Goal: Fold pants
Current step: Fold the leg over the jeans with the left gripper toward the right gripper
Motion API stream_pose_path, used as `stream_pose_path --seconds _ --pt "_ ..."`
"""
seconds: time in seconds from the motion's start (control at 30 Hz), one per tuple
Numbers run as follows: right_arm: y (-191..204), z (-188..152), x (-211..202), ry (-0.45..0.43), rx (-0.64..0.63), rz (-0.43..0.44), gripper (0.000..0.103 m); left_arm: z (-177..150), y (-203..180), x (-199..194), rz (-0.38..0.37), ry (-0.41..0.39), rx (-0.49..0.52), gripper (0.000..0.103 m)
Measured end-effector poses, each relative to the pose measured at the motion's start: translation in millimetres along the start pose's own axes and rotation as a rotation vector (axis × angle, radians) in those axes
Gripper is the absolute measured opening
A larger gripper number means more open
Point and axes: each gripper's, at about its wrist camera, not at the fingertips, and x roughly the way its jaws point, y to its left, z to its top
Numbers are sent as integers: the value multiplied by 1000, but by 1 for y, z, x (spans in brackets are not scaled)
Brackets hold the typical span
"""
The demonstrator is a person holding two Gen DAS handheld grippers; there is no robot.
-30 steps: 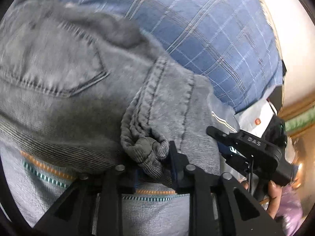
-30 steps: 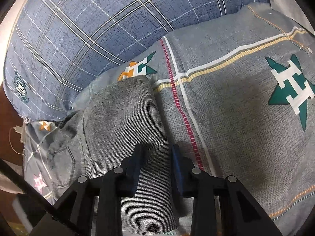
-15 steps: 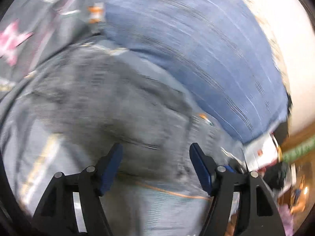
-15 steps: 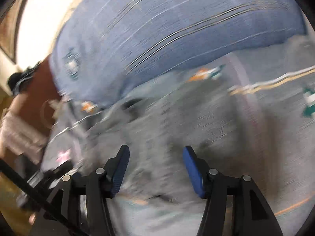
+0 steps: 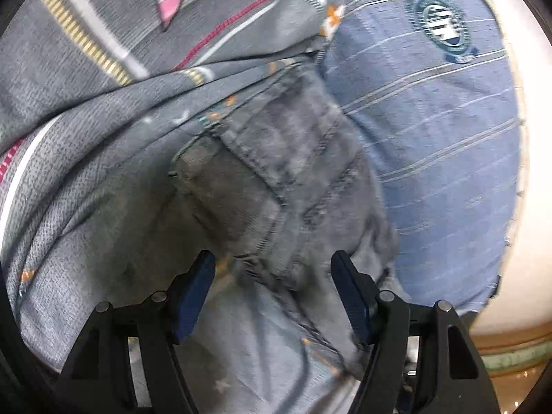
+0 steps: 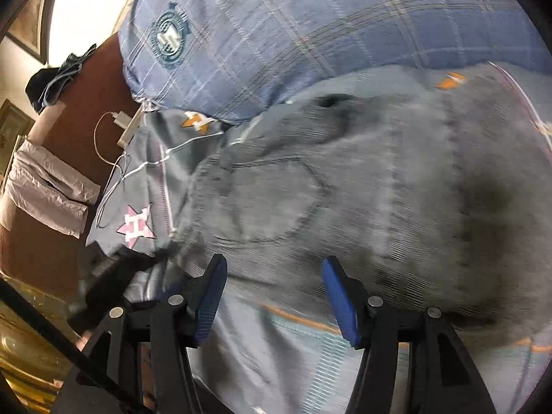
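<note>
Left wrist view: my left gripper (image 5: 272, 276) has its jaws spread wide, pinching nothing, above the folded grey pants (image 5: 276, 186). On the right wrist view my right gripper (image 6: 272, 286) is likewise spread and empty over the same pants (image 6: 362, 207), back pocket up. The pants lie on a grey star-patterned bedsheet (image 5: 86, 103), just beside a blue plaid pillow (image 6: 293, 34). A white charger cable (image 6: 110, 158) trails off the bed's edge.

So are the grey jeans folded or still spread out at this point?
Folded. The jeans lie as a compact bundle on the bedspread, back pocket on top. Both grippers are open, clear of them.
</note>
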Motion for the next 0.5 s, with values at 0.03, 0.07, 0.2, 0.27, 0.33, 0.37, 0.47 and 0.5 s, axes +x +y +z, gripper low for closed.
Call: stream_pose_path --seconds 0.03,0.07,0.2,0.27,0.33,0.37,0.47,0.5 --pt "10 2 8 15 -10 0 63 2 3 4 8 3 -13 66" --pt "17 4 15 30 -9 10 63 5 5 5 8 -2 -27 61" --pt "42 7 51 82 -21 36 58 17 10 9 18 -22 -52 60" --pt "44 6 70 116 -19 30 53 25 9 12 33 -24 -75 60" --pt "41 3 81 142 -3 22 45 31 7 14 53 -41 -76 56" --pt "39 1 84 148 3 19 44 30 5 13 69 -56 -63 36" --pt "34 -4 87 149 6 18 38 24 3 13 94 -72 -25 26" --pt "32 -3 87 150 11 20 36 23 3 12 95 -75 -25 27"
